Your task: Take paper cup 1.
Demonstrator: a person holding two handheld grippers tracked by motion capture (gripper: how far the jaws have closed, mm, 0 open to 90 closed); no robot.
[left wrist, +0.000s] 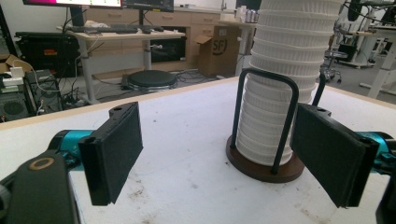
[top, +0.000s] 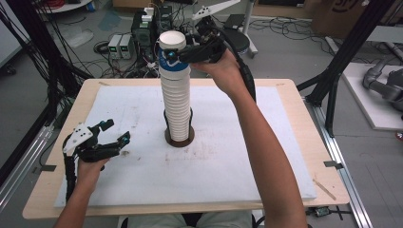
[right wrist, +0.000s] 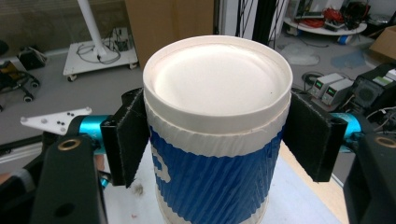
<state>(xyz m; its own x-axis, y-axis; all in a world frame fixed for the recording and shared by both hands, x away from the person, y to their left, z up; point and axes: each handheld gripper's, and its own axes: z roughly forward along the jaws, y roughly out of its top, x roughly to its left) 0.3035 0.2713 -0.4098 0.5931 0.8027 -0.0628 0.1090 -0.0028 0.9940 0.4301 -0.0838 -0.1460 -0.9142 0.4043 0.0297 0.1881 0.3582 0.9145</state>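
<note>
One blue cup [right wrist: 212,154] atop the cup stack [top: 175,102] is being pinched by the right gripper [top: 186,53]; lifting straight up likely follows, while the left gripper [top: 114,137] is waiting spread beside the stack.

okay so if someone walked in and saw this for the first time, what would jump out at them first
A tall stack of upturned paper cups rises mid-table from a round wooden base with black wire uprights. At its top, the right gripper clamps a blue-and-white cup. The left gripper rests open near the table's left edge.
</note>
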